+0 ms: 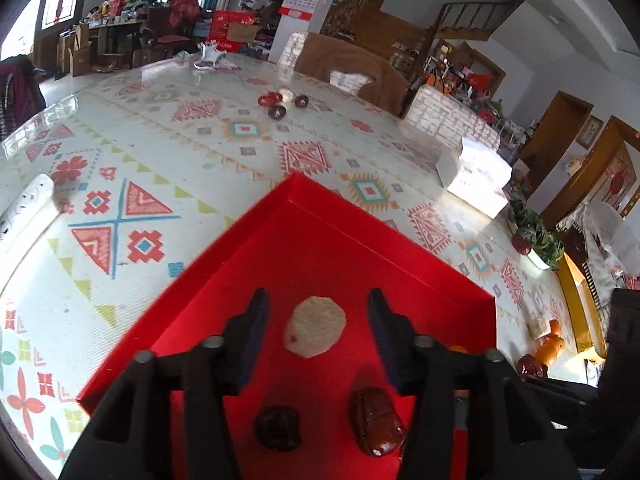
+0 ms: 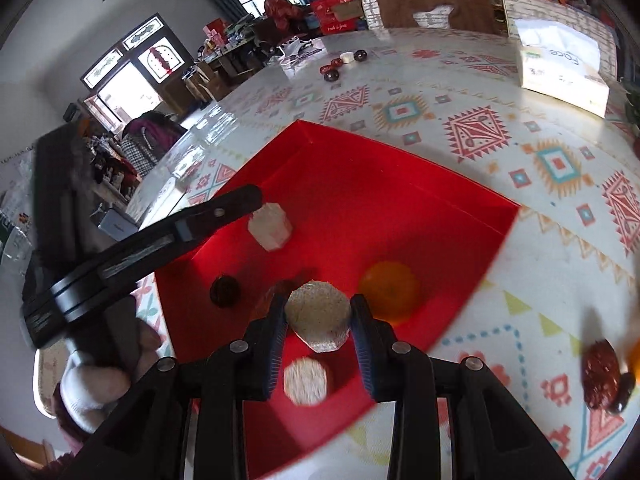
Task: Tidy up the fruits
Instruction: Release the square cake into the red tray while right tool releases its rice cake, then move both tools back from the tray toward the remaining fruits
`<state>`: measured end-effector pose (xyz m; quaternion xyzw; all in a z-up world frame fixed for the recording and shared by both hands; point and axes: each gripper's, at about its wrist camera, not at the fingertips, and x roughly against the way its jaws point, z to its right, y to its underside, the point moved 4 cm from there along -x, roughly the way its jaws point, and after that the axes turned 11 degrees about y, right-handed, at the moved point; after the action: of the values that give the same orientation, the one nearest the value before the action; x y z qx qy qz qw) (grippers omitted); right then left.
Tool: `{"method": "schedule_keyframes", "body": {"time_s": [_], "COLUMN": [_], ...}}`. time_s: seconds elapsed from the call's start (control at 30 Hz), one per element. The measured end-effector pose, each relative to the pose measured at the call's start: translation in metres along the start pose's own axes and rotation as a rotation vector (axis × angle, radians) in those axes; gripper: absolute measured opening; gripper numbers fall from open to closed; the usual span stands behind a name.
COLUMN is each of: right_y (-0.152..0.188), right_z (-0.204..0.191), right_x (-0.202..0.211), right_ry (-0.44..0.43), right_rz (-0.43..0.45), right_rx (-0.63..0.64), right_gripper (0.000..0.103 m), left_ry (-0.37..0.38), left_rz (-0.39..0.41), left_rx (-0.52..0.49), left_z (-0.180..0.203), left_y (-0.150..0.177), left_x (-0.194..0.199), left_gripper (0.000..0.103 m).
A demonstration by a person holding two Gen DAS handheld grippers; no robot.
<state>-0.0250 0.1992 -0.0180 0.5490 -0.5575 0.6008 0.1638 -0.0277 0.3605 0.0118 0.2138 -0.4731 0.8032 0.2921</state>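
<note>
A red tray [image 1: 320, 204] [image 2: 400, 168] lies on the patterned table. My left gripper [image 1: 316, 320] is open over the tray, its jaws either side of a pale cut fruit chunk [image 1: 315, 332] lying on the tray floor. A red date [image 1: 376, 420] and a dark round fruit [image 1: 278, 428] lie nearer in the tray. My right gripper [image 2: 318, 320] is shut on a pale fruit chunk [image 2: 318, 318], held above the tray. Below it lies another pale chunk [image 2: 308, 380]. An orange [image 2: 390, 290], a dark fruit [image 2: 225, 291] and a white chunk [image 2: 270, 226] are in the tray too.
Several dark and red fruits with a white piece [image 1: 280, 102] [image 2: 344, 62] lie far across the table. Red dates [image 2: 600, 372] [image 1: 530, 366] lie on the table right of the tray. A tissue box [image 1: 476, 176] [image 2: 560, 68] stands at the right. A white power strip [image 1: 24, 208] is at the left edge.
</note>
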Motion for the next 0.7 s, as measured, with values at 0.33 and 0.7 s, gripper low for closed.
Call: {"method": "schedule_keyframes", "body": {"time_s": [0.33,0.7], "right_y": [0.005,0.046], "right_z": [0.005,0.020], "right_x": [0.028,0.015], "right_ry": [0.037,0.266], "right_rz": [0.084,0.011], "right_rx": [-0.027,0.020], "right_gripper": [0.065,0.065], "left_ry": [0.021,0.044], "left_rz": [0.115,0.241], "left_rx": [0.041,0.096], "left_z": [-0.001,0.009], "left_y": [-0.001,0.007], "left_x": [0.040,0.087], "left_gripper": [0.066,0.071]}}
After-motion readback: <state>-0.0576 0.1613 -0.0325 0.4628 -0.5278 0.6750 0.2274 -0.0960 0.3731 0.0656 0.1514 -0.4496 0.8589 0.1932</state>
